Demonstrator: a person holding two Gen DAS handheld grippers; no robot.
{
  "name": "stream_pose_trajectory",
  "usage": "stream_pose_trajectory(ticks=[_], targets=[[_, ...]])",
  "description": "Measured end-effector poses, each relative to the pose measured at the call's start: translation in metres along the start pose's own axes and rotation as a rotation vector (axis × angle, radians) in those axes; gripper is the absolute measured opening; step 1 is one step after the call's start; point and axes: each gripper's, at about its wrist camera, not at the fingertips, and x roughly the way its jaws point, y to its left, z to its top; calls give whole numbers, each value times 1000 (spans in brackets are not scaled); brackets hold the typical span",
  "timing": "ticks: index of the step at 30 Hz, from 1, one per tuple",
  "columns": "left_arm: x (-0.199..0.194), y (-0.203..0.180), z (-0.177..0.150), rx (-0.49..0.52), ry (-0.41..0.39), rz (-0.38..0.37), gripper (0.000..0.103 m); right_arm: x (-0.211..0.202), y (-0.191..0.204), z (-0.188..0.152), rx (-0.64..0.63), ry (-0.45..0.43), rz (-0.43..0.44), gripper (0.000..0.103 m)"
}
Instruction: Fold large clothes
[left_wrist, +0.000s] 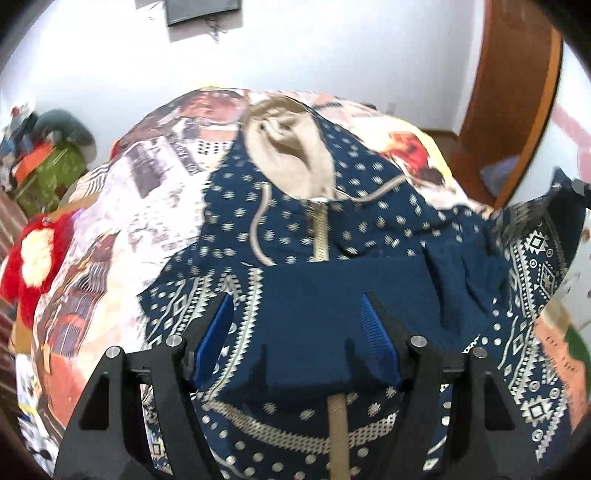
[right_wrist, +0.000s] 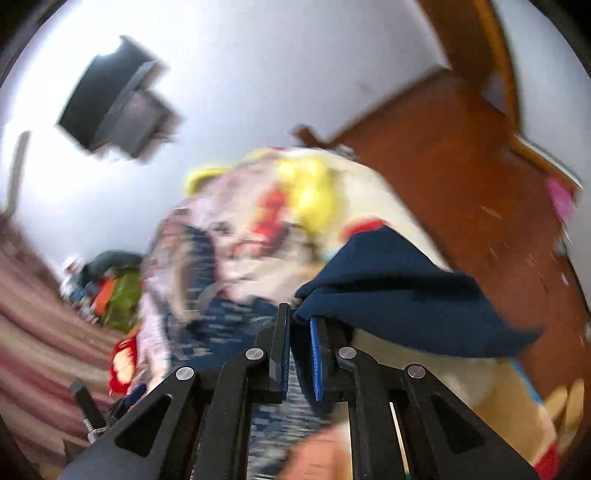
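A navy hoodie (left_wrist: 288, 221) with white patterns, a beige hood lining and a beige zipper lies spread on the bed, hood at the far end. My left gripper (left_wrist: 297, 317) stands wide over its lower part. A plain navy fold (left_wrist: 325, 295) lies between the fingers, against the right blue pad (left_wrist: 376, 332) and apart from the left pad. My right gripper (right_wrist: 301, 314) is shut on a plain navy piece of the hoodie (right_wrist: 399, 288), which sticks out past its tips. In the left wrist view the hoodie's right side (left_wrist: 535, 251) is lifted off the bed.
The bed carries a picture-printed blanket (left_wrist: 147, 192). A red plush toy (left_wrist: 33, 258) lies at its left edge, and a pile of belongings (left_wrist: 48, 158) sits by the white wall. A wooden door (left_wrist: 517, 92) stands at the right. A dark screen (right_wrist: 114, 99) hangs on the wall.
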Motion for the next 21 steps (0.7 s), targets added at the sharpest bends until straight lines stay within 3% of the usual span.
stream_pose_trajectory(ticks=[6,10,14,18,21], targets=[[-30,31,-12,-53,-28,0,70,46,116,-26,-155,98,196,7],[-48,54,-27,-65,-41,29,70,104,172,-75,-273,236,184,8],[-54,75,-41,-83,-20,36,70,162,174,-119,-241,429,88,8],[-45,83,-53,-100,36,15,70,212,143,-154,-230,699,-127,8],[-38,74,-52,-83,52,6,70,203,132,-153,-221,712,-85,8]])
